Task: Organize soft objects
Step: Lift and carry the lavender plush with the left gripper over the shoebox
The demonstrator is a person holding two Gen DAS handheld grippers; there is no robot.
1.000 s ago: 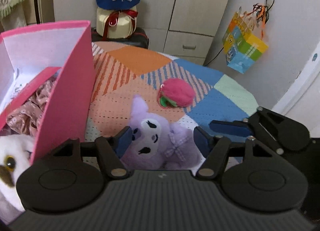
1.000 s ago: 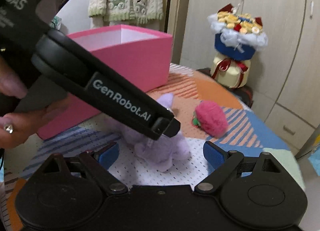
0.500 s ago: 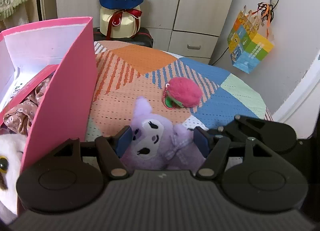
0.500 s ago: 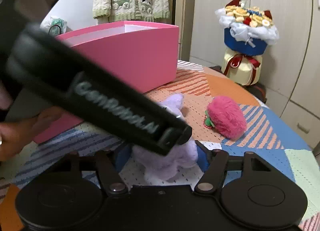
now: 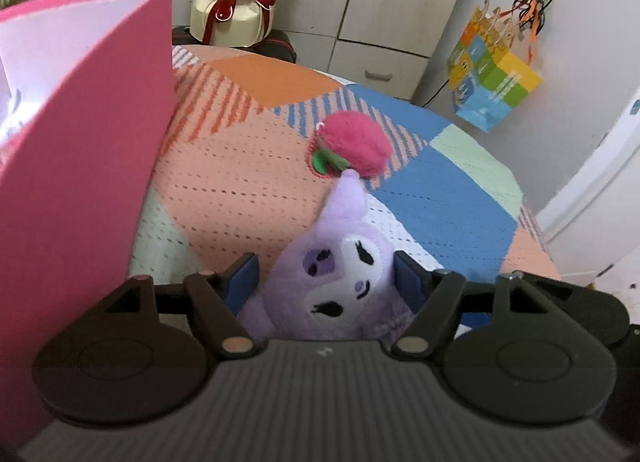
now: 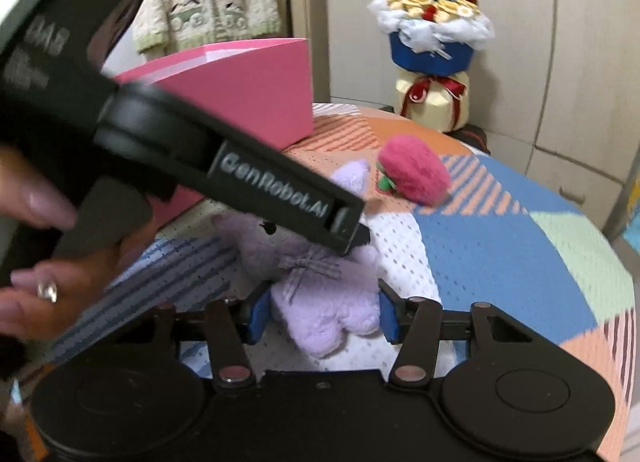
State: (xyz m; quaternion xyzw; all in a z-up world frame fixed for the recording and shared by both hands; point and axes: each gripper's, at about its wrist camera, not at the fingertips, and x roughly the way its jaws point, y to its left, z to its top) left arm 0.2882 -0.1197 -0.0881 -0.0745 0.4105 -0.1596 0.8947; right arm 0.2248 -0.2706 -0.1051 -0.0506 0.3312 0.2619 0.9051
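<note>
Right wrist view: left hand-held gripper (image 6: 352,232) hides purple plush (image 6: 320,302) head; right hand-held gripper (image 6: 320,312) closing around its body.

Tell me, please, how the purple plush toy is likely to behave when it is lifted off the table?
The purple plush toy looks fluffy and stuffed, so it will probably squash between the jaws and feel light. Its long ear and limbs would likely flop. The fuzzy fabric should grip rather than slip, and it seems unlikely to roll.
</note>
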